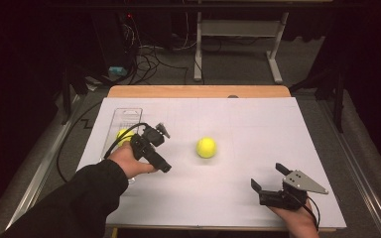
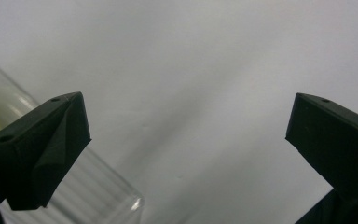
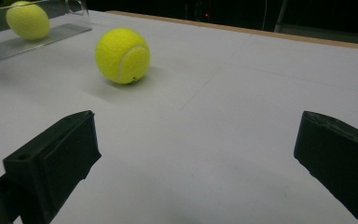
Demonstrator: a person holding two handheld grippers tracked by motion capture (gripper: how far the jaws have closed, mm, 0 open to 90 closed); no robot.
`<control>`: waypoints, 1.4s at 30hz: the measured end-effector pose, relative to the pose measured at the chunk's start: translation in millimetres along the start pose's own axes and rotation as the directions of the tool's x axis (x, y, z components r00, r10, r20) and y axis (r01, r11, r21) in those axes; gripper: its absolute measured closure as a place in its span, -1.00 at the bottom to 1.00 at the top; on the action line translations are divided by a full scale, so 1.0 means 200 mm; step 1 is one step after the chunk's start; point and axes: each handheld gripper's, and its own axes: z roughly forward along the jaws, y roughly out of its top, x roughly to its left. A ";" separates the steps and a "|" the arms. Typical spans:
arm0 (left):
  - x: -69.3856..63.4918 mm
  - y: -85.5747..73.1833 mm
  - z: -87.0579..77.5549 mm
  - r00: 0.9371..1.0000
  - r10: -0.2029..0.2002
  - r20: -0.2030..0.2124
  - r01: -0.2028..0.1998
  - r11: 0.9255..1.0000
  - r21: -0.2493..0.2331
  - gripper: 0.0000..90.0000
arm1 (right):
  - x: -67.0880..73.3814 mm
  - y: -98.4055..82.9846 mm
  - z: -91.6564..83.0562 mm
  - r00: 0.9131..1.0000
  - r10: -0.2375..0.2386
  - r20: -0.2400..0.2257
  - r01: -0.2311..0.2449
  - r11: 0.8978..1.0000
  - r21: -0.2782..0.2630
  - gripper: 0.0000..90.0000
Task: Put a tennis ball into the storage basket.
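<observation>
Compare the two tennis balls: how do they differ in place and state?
The loose tennis ball lies bare on the white table, mid-table, untouched. The other tennis ball sits inside the clear plastic tube, beside the left claw. Both are yellow-green and look alike in size.

My table (image 1: 258, 91) is wood with a white sheet (image 1: 248, 129) on top, sitting on grey floor (image 1: 238, 64), cables (image 1: 149, 59) and a white desk frame (image 1: 238, 29) behind, room pretty dark.
</observation>
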 end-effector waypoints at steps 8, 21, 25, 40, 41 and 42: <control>-0.07 -0.03 0.05 0.999 0.038 0.021 -0.038 0.999 -0.002 -0.99 | 0.02 0.03 0.08 1.000 -0.008 -0.007 0.008 1.000 0.021 -1.00; -0.13 -0.07 0.08 0.998 0.060 0.016 -0.060 0.998 0.000 -0.99 | 0.15 0.19 0.35 0.998 -0.056 -0.037 0.058 0.996 0.061 -1.00; -0.13 -0.08 0.07 0.998 0.059 0.021 -0.059 0.998 0.011 -0.99 | 0.18 0.25 0.46 0.997 -0.057 -0.058 0.062 0.994 0.087 -1.00; -0.14 -0.07 0.07 0.997 0.073 0.029 -0.073 0.997 0.013 -0.99 | 0.34 0.35 0.86 0.988 -0.072 -0.140 0.105 0.963 0.248 -0.84; -0.14 -0.07 0.07 0.997 0.071 0.029 -0.072 0.997 0.012 -0.99 | 0.35 0.35 0.87 0.989 -0.066 -0.135 0.100 0.960 0.263 -0.81; -0.14 -0.07 0.07 0.997 0.071 0.029 -0.071 0.997 0.012 -0.99 | 0.35 0.35 0.89 0.990 -0.063 -0.126 0.096 0.956 0.277 -0.79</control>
